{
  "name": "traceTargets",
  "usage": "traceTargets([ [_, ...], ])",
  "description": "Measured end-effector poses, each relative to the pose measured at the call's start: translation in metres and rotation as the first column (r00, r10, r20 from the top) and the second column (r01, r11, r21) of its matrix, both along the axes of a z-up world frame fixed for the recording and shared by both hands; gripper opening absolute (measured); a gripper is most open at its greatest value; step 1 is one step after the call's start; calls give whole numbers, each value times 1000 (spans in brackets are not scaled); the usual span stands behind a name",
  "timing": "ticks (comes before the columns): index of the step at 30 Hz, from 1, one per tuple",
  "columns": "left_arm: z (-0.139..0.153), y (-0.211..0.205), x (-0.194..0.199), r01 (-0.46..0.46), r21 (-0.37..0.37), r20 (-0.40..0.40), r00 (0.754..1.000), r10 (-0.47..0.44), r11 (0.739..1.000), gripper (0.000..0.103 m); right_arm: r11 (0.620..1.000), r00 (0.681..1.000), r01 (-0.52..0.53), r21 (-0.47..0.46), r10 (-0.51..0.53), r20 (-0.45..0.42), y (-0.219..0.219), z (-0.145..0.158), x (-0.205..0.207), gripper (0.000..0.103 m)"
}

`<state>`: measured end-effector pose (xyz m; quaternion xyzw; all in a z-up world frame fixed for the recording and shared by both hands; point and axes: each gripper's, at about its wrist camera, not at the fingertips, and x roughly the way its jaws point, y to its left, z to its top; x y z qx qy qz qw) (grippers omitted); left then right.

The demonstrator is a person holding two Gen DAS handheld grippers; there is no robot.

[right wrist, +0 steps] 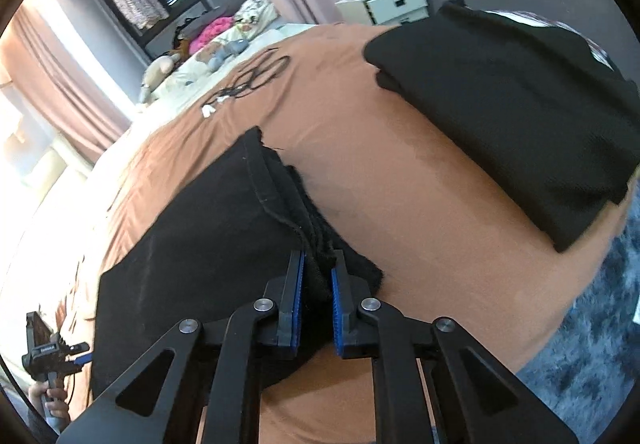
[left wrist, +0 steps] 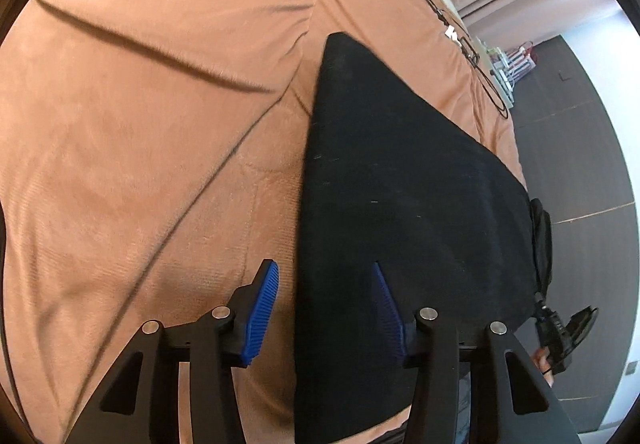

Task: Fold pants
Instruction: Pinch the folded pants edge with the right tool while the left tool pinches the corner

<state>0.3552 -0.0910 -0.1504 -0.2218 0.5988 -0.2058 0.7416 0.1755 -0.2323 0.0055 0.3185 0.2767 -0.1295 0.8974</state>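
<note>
At the bottom of the right wrist view, your right claw (right wrist: 317, 298) is clamped on the thick bunched edge of the black fabric pants (right wrist: 200, 244), its blue ribbed pads (right wrist: 297, 300) pressed against the folds on either side. The pants spread from there toward the left of the frame, lying on the bed's rust-orange velvety blanket (right wrist: 400, 203).

In the left wrist view, your left claw (left wrist: 322, 314) stands wide apart at the bottom of the frame; one blue pad sits over the blanket (left wrist: 140, 123), the other over the pants (left wrist: 400, 183), which taper to a point near upper centre.

Farther off in the right wrist view, a folded black garment (right wrist: 512, 103) lies at upper right, well apart from the pants. A tangle of black cable (right wrist: 256, 75) rests on the blanket beyond, and stuffed toys (right wrist: 224, 51) sit near the upper left.
</note>
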Motion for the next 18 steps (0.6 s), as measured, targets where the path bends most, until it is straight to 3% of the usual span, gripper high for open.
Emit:
traceTargets([
  [5,-14,-5,4,10,-56,-32,999,-11,998,51,999,998,30,31,-28,-55,3,-15,7,8],
  [13,-24,-14,20,8,-131,-26,1000,-12,991,45,999,996,48,-1,-48,-71,12,-3,9,8],
  [16,-27,-21,26,11,-120,-25,1000,-14,993,33,998,995,57,-9,-58,-84,15,-4,12,8],
  [18,-25,-26,25,26,-97,-14,1000,-28,995,20,999,994,46,-7,-47,-100,18,-3,15,9],
])
